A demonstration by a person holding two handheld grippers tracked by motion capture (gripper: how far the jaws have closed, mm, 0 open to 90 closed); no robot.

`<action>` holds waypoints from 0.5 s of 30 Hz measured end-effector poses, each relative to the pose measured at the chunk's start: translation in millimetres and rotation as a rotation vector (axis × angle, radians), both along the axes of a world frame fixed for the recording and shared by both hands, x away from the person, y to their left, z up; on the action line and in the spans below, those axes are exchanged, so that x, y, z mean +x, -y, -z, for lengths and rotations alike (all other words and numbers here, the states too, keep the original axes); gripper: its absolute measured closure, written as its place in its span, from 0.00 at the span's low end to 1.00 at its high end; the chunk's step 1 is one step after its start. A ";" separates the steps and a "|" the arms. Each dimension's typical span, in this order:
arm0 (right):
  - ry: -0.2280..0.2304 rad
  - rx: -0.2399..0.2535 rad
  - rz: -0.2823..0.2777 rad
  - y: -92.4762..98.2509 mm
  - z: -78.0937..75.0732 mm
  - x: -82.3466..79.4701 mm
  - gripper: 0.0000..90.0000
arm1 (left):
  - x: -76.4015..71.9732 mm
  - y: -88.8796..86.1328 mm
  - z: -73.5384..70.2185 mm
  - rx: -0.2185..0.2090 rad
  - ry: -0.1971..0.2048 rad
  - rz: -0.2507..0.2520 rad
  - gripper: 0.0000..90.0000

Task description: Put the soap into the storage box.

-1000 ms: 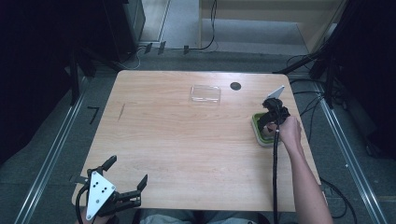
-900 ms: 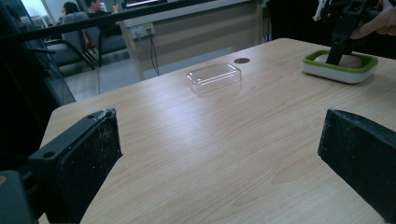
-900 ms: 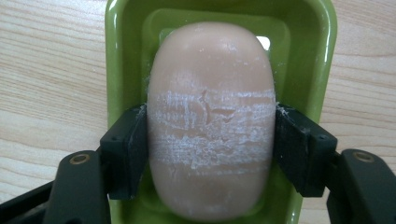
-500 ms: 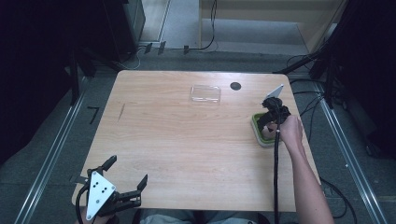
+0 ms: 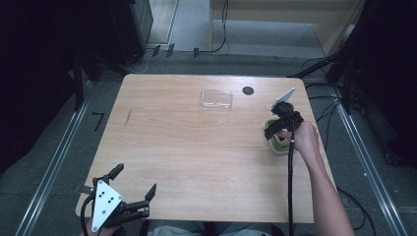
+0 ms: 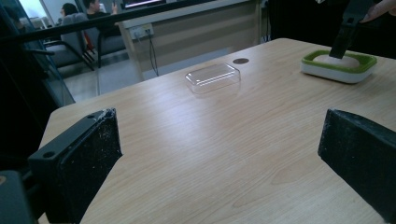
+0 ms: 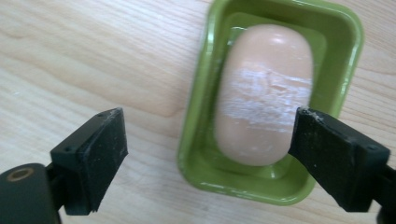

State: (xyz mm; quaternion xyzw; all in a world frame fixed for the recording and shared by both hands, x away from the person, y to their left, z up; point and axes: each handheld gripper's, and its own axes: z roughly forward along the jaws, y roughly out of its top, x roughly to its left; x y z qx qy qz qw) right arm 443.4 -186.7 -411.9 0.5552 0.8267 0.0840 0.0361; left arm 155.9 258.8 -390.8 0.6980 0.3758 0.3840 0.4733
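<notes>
A green soap dish (image 7: 201, 116) with a white base stands near the table's right edge and holds a pale pink bar of soap (image 7: 264, 93). My right gripper (image 7: 210, 154) hovers above it, pointing down. Its jaws have just been opening and are now open: one hangs over the bare wood left of the dish, the other over the soap's right edge, and nothing is pressed between them. In the high view it (image 5: 272, 132) covers most of the dish (image 5: 276, 146). My left gripper (image 5: 134, 180) rests open and empty at the table's front left corner.
A clear plastic lid (image 5: 216, 99) lies at the back middle of the wooden table (image 5: 196, 147), with a round black hole (image 5: 248, 90) just right of it. The right forearm and the gripper's cable run along the table's right side. Metal floor rails flank the table.
The right gripper has shifted slightly over the dish, away from its earlier spot, and the hand sits a little higher. The left gripper has not moved.
</notes>
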 end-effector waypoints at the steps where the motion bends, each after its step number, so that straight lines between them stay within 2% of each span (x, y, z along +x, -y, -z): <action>1: 0.000 -0.003 -0.012 -2.4 -1.1 -1.7 0.11 | 0.0 0.2 0.0 0.000 0.000 0.001 0.00; 15: 0.000 -0.015 -0.165 -40.3 -13.1 -31.6 0.10 | -0.3 0.1 0.1 0.002 0.000 0.000 0.00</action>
